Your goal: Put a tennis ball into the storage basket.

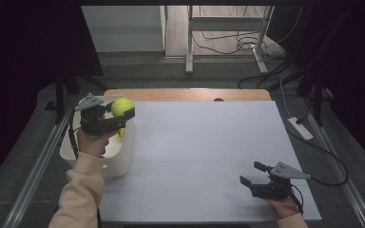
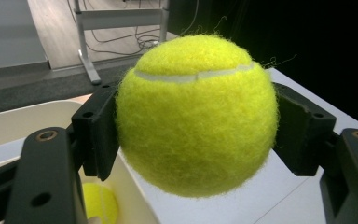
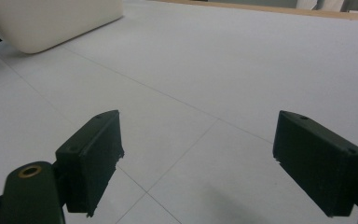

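Observation:
A yellow tennis ball (image 1: 122, 106) (image 2: 196, 114) is held in the air over the right wall of a white tub (image 1: 121, 156) (image 2: 23, 122) at the table's left. My left gripper (image 1: 121, 113) (image 2: 196, 133) is shut on it, one black pad pressing each side. Down inside the tub lies a second tennis ball (image 2: 99, 202), partly hidden by the jaw. At the table's near right my right gripper (image 1: 254, 174) (image 3: 198, 161) rests low over the white tabletop (image 1: 204, 156) (image 3: 223, 65), jaws wide apart with nothing between them.
The tub's rounded corner (image 3: 51, 23) lies far ahead of the right gripper. A wooden strip (image 1: 185, 94) edges the table's far side. Beyond it a metal frame's legs (image 1: 189, 42) and cables (image 1: 228, 45) stand on the floor. A white power strip (image 1: 300, 128) lies off the table's right edge.

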Demonstrator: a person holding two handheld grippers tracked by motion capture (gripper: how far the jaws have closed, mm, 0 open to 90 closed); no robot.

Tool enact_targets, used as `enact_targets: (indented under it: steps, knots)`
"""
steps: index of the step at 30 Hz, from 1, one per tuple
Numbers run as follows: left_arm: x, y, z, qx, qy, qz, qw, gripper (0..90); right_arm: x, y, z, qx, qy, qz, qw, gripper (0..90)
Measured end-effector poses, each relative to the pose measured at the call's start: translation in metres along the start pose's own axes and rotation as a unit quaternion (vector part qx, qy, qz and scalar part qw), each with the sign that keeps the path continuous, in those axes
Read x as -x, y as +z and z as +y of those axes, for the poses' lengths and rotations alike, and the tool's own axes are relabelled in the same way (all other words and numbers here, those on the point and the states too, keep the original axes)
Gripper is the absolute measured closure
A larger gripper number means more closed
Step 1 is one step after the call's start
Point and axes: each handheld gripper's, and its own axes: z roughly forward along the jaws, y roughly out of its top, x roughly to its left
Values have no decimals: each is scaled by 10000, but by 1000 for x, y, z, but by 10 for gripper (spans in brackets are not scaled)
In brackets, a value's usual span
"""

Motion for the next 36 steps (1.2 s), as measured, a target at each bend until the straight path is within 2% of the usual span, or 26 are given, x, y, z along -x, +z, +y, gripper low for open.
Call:
enact_targets:
  steps: [15,26,36]
  knots:
    - [-13,-2,3,-144,-25,248,9996,274,0,0,0,5,5,-5,10000,154]
    - [-31,-5,0,-414,-129,536,9976,273,0,0,0,9,2,2,10000,153]
    - [-41,-7,-3,-588,-192,644,9960,272,0,0,0,0,2,-3,10000,154]
